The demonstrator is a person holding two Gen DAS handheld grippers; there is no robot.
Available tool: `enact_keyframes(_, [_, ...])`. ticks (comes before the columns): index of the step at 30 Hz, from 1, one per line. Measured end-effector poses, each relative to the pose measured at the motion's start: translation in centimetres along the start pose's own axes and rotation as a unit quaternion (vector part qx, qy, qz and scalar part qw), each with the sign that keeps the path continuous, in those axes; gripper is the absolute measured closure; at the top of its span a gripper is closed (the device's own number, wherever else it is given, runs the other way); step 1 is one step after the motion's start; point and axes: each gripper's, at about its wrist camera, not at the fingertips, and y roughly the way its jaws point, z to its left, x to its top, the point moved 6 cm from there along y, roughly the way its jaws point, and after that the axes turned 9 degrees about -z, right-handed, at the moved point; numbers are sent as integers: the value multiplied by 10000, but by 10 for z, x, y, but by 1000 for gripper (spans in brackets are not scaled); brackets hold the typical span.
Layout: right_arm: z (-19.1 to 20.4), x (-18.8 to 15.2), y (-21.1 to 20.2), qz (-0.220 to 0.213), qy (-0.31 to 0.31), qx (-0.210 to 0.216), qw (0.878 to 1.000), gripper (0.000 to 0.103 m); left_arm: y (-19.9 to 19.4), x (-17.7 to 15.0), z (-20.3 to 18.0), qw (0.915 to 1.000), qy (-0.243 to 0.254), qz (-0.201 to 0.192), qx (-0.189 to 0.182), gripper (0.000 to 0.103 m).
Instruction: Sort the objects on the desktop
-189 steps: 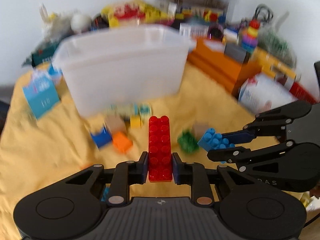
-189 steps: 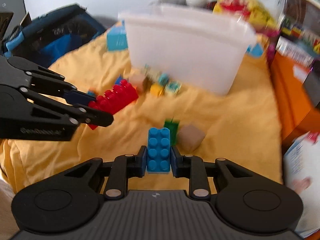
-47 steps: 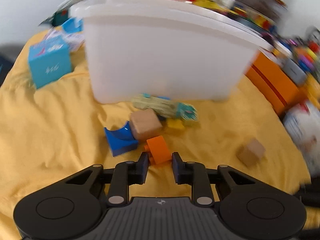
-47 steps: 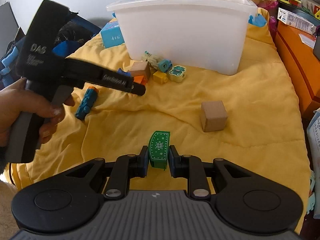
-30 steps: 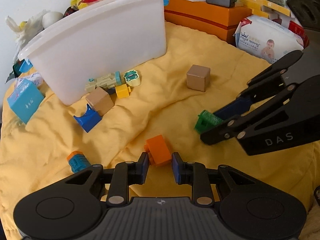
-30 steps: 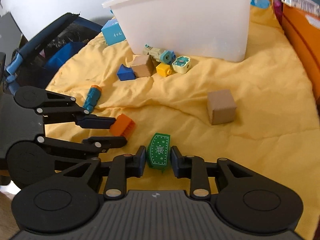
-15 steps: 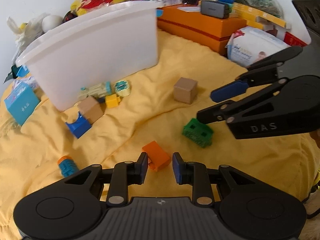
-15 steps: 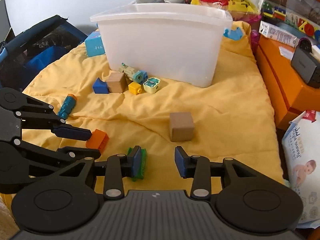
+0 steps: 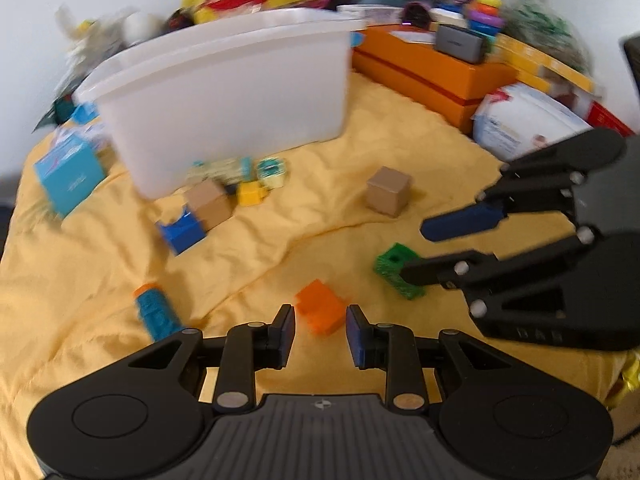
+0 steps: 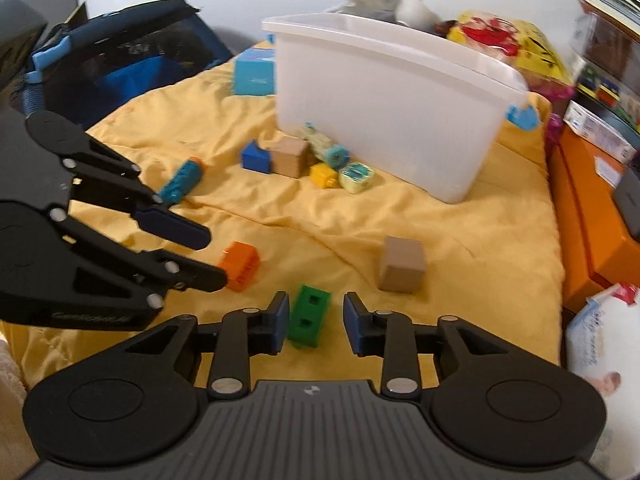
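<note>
An orange brick (image 9: 322, 312) lies on the yellow cloth (image 9: 100, 280) between the tips of my left gripper (image 9: 321, 334), whose open pads stand clear of it. A green brick (image 10: 308, 320) lies between the jaws of my right gripper (image 10: 316, 322), which are closing; it sits close to the left pad, with a gap to the right pad. In each view the other gripper shows: the right gripper (image 9: 416, 252) over the green brick (image 9: 392, 264), and the left gripper (image 10: 208, 258) by the orange brick (image 10: 240, 266). A white bin (image 9: 224, 100) stands behind.
On the cloth lie a wooden cube (image 10: 402, 264), a blue brick (image 10: 256, 158), a second wooden cube (image 10: 290, 156), small yellow and teal pieces, and a teal cylinder (image 10: 182, 180). An orange box (image 9: 432, 68) and a wipes pack (image 9: 524, 120) line the right side.
The right jaws let go of the green brick, which now lies flat on the cloth. The left pads have parted from the orange brick. Both grippers drew back a little and rolled.
</note>
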Motion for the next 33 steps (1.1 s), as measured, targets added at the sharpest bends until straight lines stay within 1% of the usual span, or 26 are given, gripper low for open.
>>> enact_keyframes(3, [14, -1, 4, 14, -247, 181, 9995, 75, -1, -2, 13, 9994, -323, 39, 130, 71])
enact_keyframes(5, [21, -5, 8, 73, -403, 218, 9989, 76, -1, -4, 20, 9985, -518, 72, 134, 71])
enact_keyframes(8, [20, -14, 18, 299, -618, -132, 9976, 76, 6, -4, 21, 9970, -750, 183, -11, 71])
enact_keyframes(9, [17, -14, 16, 271, -619, -222, 9975, 76, 9, -4, 20, 9963, -827, 217, -76, 71])
enact_keyframes(11, [14, -11, 12, 195, -542, -212, 9981, 76, 15, -5, 19, 9945, -1000, 290, -144, 71])
enact_keyframes(14, [11, -3, -1, -110, -329, -193, 9992, 76, 20, -4, 20, 9919, -1214, 333, -165, 71])
enact_keyframes(17, [3, -1, -2, -129, -79, -232, 9996, 76, 25, -4, 23, 9890, -1410, 399, -213, 71])
enact_keyframes(20, [-2, -3, -2, -85, 56, -275, 9996, 75, 35, -2, 27, 9838, -1706, 475, -274, 71])
enact_keyframes(23, [-3, -3, -4, -107, 89, -313, 9994, 75, 36, 5, 30, 9794, -1941, 404, -382, 72])
enact_keyframes(25, [-4, -4, -4, -114, 104, -326, 9993, 75, 32, 8, 33, 9735, -2196, 345, -542, 72])
enact_keyframes(26, [-5, -4, -5, -118, 121, -332, 9993, 75, 31, 8, 35, 9701, -2340, 341, -552, 72])
enact_keyframes(29, [-7, -5, -4, -112, 182, -343, 9992, 74, 37, 2, 46, 9581, -2803, 424, -415, 72])
enact_keyframes(31, [-8, -5, -4, -107, 202, -348, 9991, 74, 43, -1, 49, 9504, -3038, 497, -437, 71])
enact_keyframes(32, [-8, -6, -4, -102, 216, -344, 9991, 74, 46, -1, 48, 9509, -3023, 488, -456, 70])
enact_keyframes(33, [-9, -6, -4, -95, 234, -338, 9991, 74, 48, 2, 46, 9552, -2893, 436, -455, 71])
